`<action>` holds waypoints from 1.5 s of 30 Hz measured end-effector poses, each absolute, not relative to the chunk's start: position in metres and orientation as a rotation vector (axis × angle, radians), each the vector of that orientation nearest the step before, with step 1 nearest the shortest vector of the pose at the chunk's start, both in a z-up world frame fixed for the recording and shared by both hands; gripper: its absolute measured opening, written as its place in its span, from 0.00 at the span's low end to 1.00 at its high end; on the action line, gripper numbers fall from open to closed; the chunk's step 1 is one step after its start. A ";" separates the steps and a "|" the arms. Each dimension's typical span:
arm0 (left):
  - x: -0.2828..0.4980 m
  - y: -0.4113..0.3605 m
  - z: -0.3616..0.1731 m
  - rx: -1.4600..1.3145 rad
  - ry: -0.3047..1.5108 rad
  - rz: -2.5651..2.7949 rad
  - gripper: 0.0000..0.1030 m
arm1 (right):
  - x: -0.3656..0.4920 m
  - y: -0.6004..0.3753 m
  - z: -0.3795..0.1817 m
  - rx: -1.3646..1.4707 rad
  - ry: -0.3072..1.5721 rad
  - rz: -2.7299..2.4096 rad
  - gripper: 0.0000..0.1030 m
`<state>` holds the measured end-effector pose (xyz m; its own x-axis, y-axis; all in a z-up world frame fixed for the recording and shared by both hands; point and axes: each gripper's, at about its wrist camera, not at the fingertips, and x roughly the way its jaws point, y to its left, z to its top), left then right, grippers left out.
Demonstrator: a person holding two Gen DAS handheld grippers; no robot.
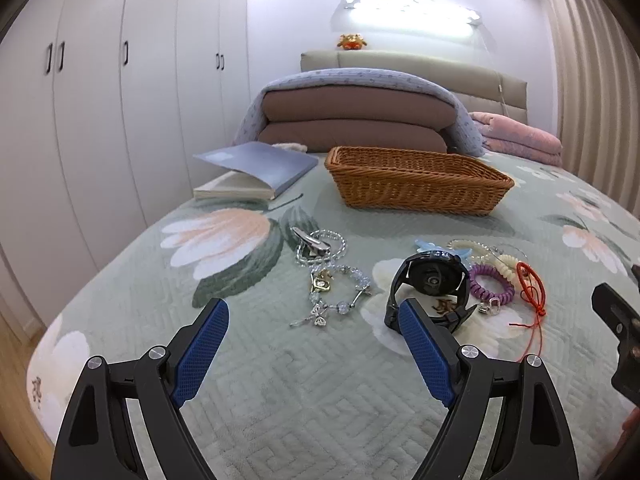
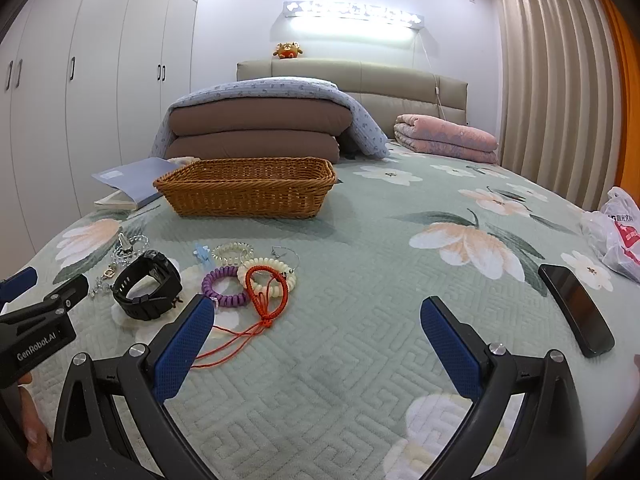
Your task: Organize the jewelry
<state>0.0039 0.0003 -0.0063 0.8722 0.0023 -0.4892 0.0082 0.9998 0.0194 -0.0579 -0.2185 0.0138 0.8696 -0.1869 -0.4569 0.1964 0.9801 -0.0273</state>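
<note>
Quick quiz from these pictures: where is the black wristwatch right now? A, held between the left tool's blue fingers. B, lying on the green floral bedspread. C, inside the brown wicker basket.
B: the black wristwatch lies on the green floral bedspread, in front of the brown wicker basket, with both tools open.

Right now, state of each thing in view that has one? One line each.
left gripper: open, holding nothing
right gripper: open, holding nothing
wicker basket: upright on the bedspread; its inside is hidden
black watch: strap closed in a loop, on its side
book: closed, cover lifted slightly
phone: screen dark, lying flat
red cord: loose, tail trailing
wardrobe doors: shut
</note>
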 end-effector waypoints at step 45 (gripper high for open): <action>0.009 0.003 -0.008 -0.002 0.538 -0.011 0.86 | -0.058 -0.217 0.011 0.017 0.478 -0.198 1.00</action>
